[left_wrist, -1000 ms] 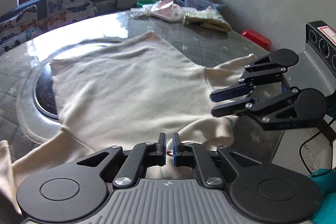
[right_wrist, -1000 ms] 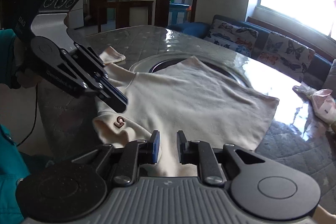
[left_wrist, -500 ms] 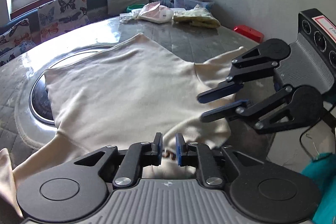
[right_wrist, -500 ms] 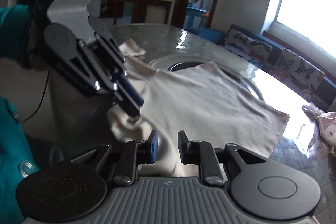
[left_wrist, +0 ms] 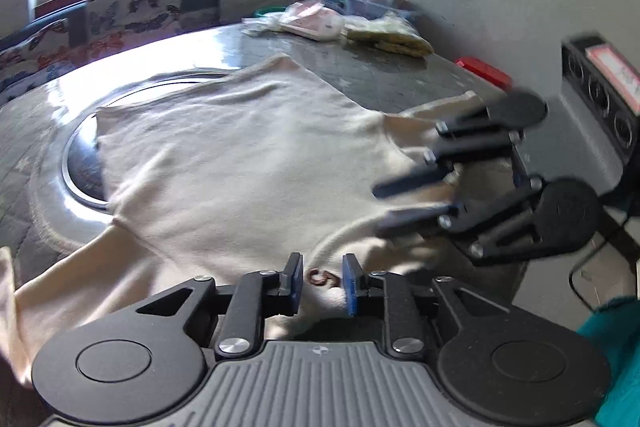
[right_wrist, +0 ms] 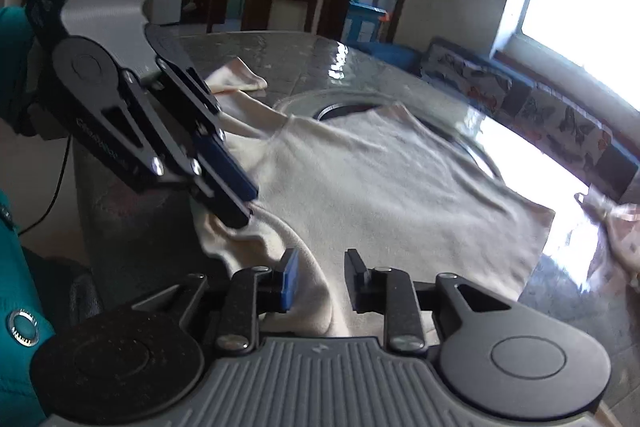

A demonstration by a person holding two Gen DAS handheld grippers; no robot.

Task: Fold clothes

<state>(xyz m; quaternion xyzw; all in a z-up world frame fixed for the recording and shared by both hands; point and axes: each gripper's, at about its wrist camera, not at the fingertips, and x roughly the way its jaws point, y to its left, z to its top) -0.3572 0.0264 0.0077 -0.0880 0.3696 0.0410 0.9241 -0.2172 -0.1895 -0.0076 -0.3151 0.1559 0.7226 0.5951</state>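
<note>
A cream long-sleeved shirt (left_wrist: 240,163) lies spread flat on the round table (left_wrist: 360,79), its collar end nearest me. My left gripper (left_wrist: 320,281) hovers over the collar; its jaws are opening, and the small brown logo (left_wrist: 320,277) shows in the gap, free of the pads. In the right wrist view, my right gripper (right_wrist: 320,279) is also opening, with a raised fold of the shirt (right_wrist: 360,179) between its pads, which do not press on it. Each gripper shows in the other's view: the right gripper (left_wrist: 380,207) beside the collar, the left gripper (right_wrist: 240,209) with its tips on the bunched neckline.
A silver ring (left_wrist: 76,167) is set into the table under the shirt. Loose clothes (left_wrist: 316,23) and a yellow garment (left_wrist: 392,37) sit at the far edge, with a red object (left_wrist: 484,73) beyond. A butterfly-print sofa (left_wrist: 132,7) lines the window wall. A teal sleeve (right_wrist: 16,75) is at left.
Both grippers' jaws have spread wider. The left one has let go of the collar, so the brown logo now lies uncovered between its pads. The collar cloth has bunched up.
</note>
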